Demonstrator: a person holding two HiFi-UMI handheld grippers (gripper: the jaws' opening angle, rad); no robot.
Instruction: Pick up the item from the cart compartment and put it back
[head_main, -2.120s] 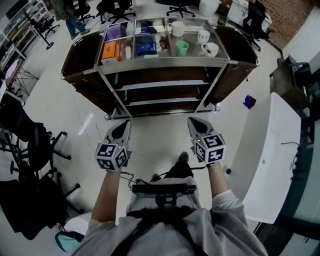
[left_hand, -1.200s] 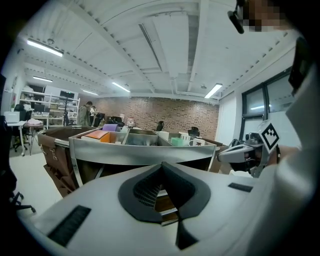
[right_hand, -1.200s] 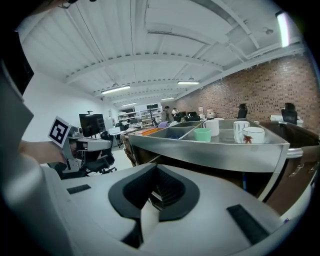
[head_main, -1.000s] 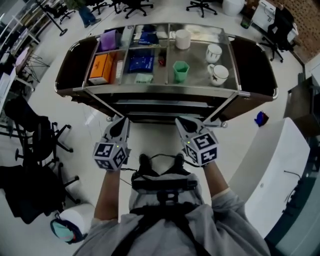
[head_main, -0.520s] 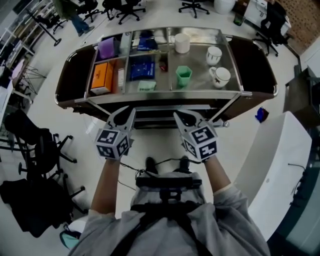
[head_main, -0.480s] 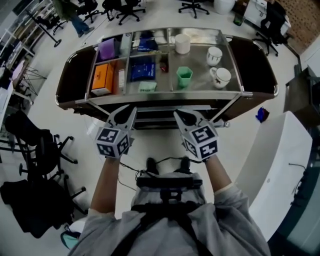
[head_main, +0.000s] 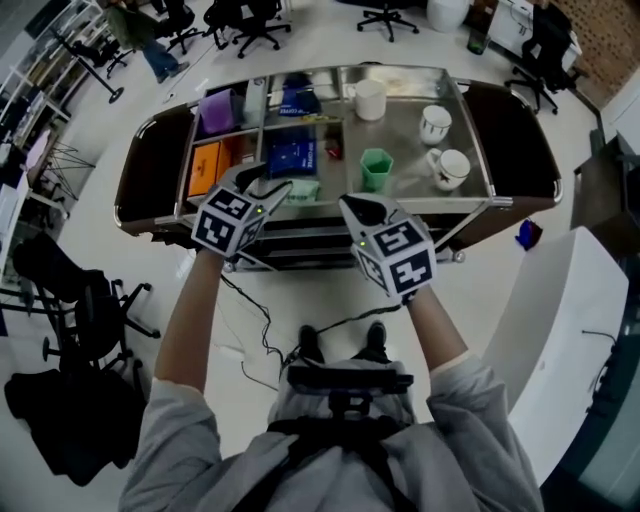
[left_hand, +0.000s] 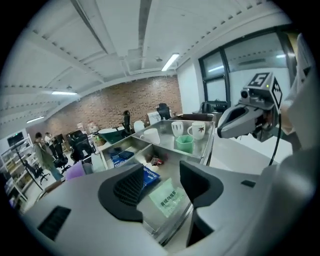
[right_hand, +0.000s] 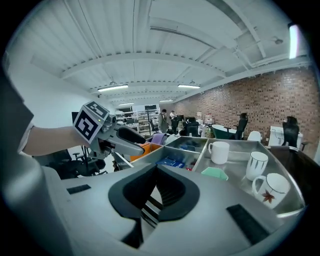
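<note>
The left gripper (head_main: 268, 182) hangs at the cart's (head_main: 440, 203) front rim. Its jaws are opening with nothing pressed between them, probably to straddle the pale green packet (left_hand: 166, 196) lying flat in the middle compartment at its 12 o'clock. The right gripper (head_main: 356, 207), jaws together and empty, sits at 3 o'clock, clear of the reach.

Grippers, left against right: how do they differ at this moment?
The left gripper's jaws stand apart and are opening; the right gripper's jaws are together. The left gripper reaches over the cart's compartments, above a green packet; the right gripper hangs at the cart's front edge. Both are empty.
</note>
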